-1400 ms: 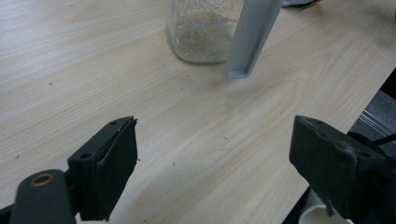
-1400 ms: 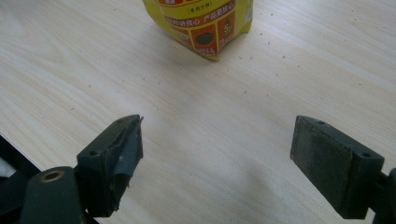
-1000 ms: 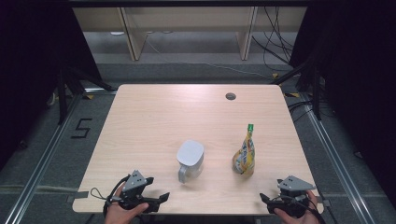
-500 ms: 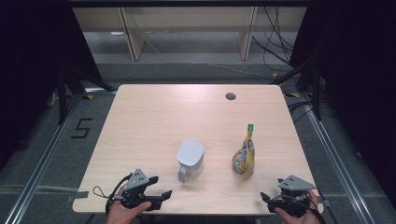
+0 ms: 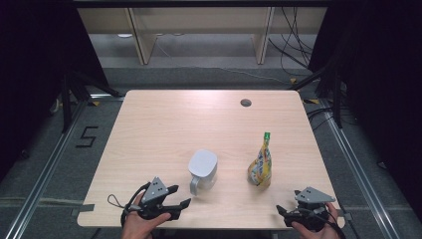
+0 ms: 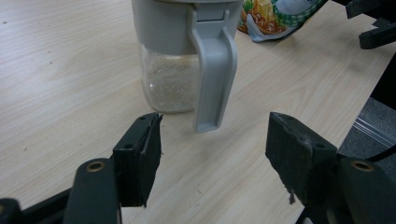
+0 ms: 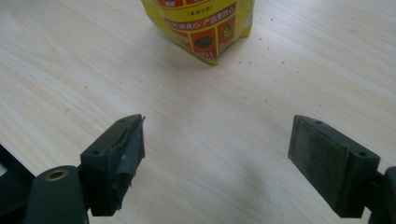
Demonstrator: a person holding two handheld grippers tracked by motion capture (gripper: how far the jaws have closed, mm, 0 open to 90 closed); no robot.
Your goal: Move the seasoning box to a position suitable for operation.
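Left gripper view: our left gripper (image 6: 212,149) has just been closing its jaws, yet nothing sits between them; the jar (image 6: 180,51) stands ahead, its handle (image 6: 212,74) untouched. Right gripper (image 7: 217,154) gapes wide, pouch (image 7: 203,25) beyond. We judge grasping not yet begun.

A jar (image 5: 203,171) is set on the table (image 5: 164,129) a little toward six o'clock of its centre, with the handle (image 6: 212,79) turned toward the near edge. A pouch (image 5: 261,164) is stood at three o'clock of the jar, near it but apart, and a hole (image 5: 245,103) is found in the tabletop well beyond the pouch, at about twelve o'clock. The left gripper (image 5: 180,198) is held at seven o'clock of the jar by the near edge, and the right gripper (image 5: 282,213) at five o'clock of the pouch.
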